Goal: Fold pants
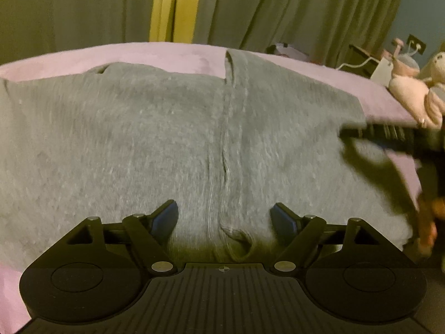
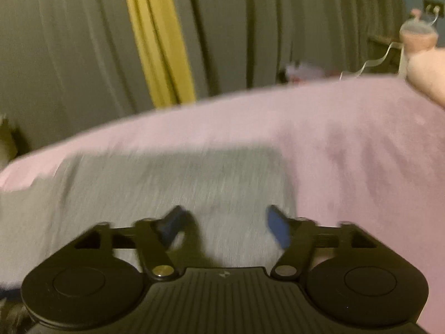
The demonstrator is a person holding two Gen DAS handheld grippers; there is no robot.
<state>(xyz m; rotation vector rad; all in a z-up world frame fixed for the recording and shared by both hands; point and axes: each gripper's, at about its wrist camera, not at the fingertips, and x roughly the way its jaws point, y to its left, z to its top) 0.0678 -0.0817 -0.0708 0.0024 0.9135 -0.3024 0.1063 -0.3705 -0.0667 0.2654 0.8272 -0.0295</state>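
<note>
Grey pants (image 1: 139, 144) lie spread flat on a pink bed cover (image 1: 172, 55), with a centre seam running away from me. My left gripper (image 1: 224, 217) is open just above the near edge of the pants, its fingers on either side of the seam. My right gripper (image 2: 224, 220) is open and empty above the right part of the grey pants (image 2: 167, 183); this view is blurred. The right gripper also shows in the left wrist view (image 1: 389, 136) at the pants' right edge.
Grey curtains (image 1: 278, 8) with a yellow strip (image 1: 172, 5) hang behind the bed. Pink plush toys (image 1: 411, 94) sit at the bed's right side. The pink cover (image 2: 361, 153) extends to the right of the pants.
</note>
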